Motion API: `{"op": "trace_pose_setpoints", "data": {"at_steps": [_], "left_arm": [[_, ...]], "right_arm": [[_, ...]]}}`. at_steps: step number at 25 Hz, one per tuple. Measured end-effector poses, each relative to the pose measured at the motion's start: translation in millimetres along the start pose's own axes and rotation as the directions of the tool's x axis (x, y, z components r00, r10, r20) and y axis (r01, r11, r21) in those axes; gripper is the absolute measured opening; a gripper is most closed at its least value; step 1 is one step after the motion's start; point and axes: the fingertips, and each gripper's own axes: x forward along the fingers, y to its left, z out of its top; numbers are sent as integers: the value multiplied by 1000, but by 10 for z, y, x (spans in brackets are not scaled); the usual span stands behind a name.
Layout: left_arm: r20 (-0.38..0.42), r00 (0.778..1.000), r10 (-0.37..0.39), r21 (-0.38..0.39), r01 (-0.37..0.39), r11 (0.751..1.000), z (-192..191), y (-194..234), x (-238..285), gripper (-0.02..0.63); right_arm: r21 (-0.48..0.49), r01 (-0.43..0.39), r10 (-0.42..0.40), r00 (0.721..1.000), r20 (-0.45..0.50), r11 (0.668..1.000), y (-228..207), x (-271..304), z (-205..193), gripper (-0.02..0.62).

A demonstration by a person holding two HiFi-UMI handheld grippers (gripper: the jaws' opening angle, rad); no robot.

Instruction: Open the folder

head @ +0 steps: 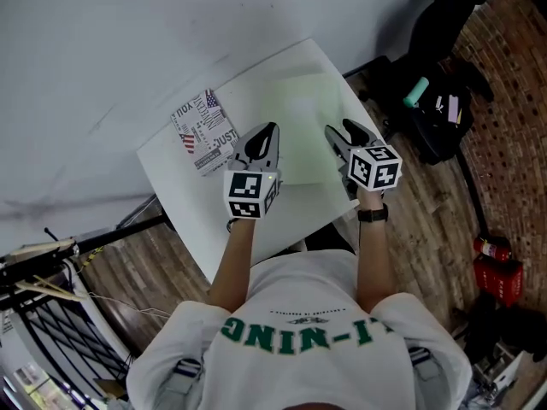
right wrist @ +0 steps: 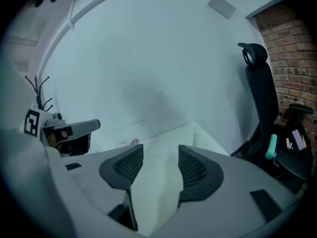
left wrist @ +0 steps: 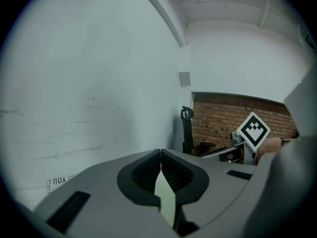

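So, nearest the camera is the person's white T-shirt (head: 299, 314) with green block lettering. Both forearms reach out over a plain white, smooth, square-cornered table (head: 184, 186) that sits cornerwise to them.

The left tool (head: 270, 128) is grey moulded plastic with ribbed dark pads. In the left gripper view (left wrist: 161, 152) its jaws meet at the tips with nothing pinched between them, just a sliver of pale green showing through the gap lower down. The right tool (head: 340, 129) has mesh-textured pads, and in its own view (right wrist: 159, 150) the jaws stand wide apart and empty, with only tabletop visible between them.

The folder (head: 303, 122) lies flat on the table right under and ahead of both tools. It's a thin, pale green rectangular sheet, slightly glossy. Its long axis runs away from the person toward the wall. I can't tell which edge is the spine.

Left of it lies a small printed leaflet (head: 203, 131) covered in flags and bold words, well apart from the folder.

Beyond the table are the matte white wall (head: 128, 41) and, to the right, a black office chair (head: 436, 32) with a teal item (head: 416, 90) on its seat.
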Motion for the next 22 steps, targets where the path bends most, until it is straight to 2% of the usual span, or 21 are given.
{"op": "trace_pose_setpoints", "data": {"at_steps": [9, 14, 18, 22], "left_arm": [[-64, 998, 10, -24, -11, 1000, -163, 101, 294, 17], [-71, 997, 12, -34, -14, 999, -193, 158, 381, 17], [-72, 997, 10, -43, -13, 999, -205, 196, 397, 17], [-68, 998, 12, -46, -15, 999, -209, 224, 374, 17]], "right_arm": [[212, 21, -8, 998, -60, 977, -527, 295, -272, 211], [292, 9, 16, 997, -82, 956, -619, 388, -376, 152], [327, 10, 23, 995, -96, 945, -617, 419, -412, 92], [337, 27, 7, 995, -101, 941, -623, 411, -420, 75]]}}
